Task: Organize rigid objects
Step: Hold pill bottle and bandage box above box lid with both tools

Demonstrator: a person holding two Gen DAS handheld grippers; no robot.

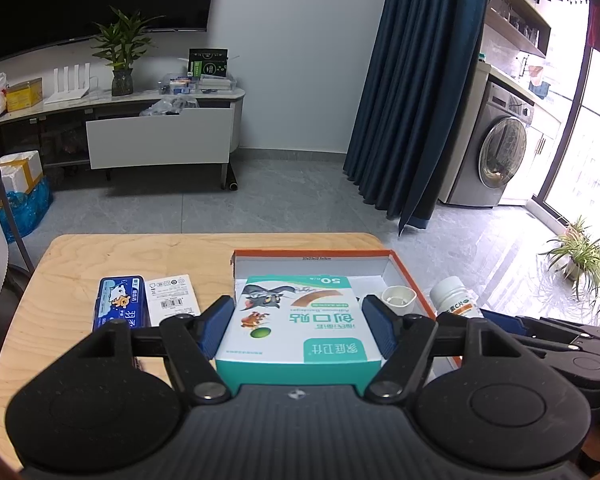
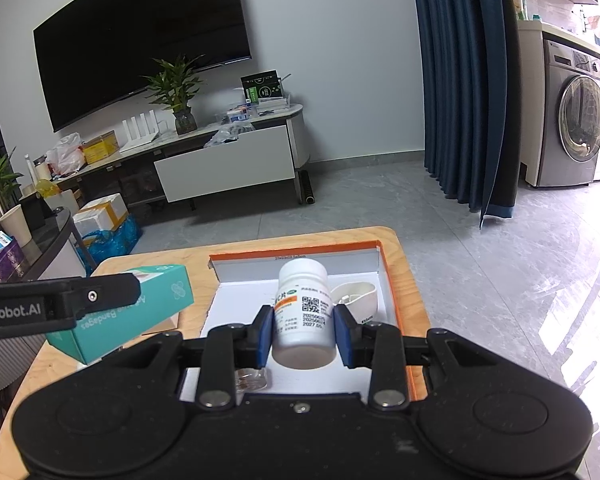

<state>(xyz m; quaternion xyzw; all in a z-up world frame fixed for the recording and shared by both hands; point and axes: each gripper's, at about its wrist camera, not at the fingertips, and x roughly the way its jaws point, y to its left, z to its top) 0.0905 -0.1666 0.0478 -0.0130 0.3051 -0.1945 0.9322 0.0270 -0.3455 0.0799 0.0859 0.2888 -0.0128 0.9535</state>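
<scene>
Two hand-held grippers at a pale plywood table point(image 1: 100, 256), each seen from its own wrist camera. The left gripper point(image 1: 298, 320) is clamped on a teal-and-white cardboard box of adhesive bandages point(image 1: 296, 320) printed with cartoon figures; its blue pads point(image 1: 216, 326) press the two long sides of the box, which is held clear of the table, over the near left part of a shallow white cardboard tray with an orange rim point(image 1: 312, 254). In the right wrist view the same box point(image 2: 140, 312) appears at left, tilted, with the left gripper's black finger across it. The right gripper point(image 2: 303, 334) is clenched on a white plastic pill bottle with an orange-banded label point(image 2: 303, 312), lying along the fingers with its cap pointing away, above the tray's white floor point(image 2: 236, 300). Inside the tray, a small white plastic measuring cup point(image 2: 356, 296) lies just right of the bottle, and a small clear object point(image 2: 252, 380), too hidden to identify, lies near the tray's front edge under the gripper. On the bare table left of the tray lie a flat blue packet with cartoon print point(image 1: 120, 304) and, just beside it, a white printed card with a barcode point(image 1: 172, 294). The floor beyond is grey tile point(image 1: 260, 200).
</scene>
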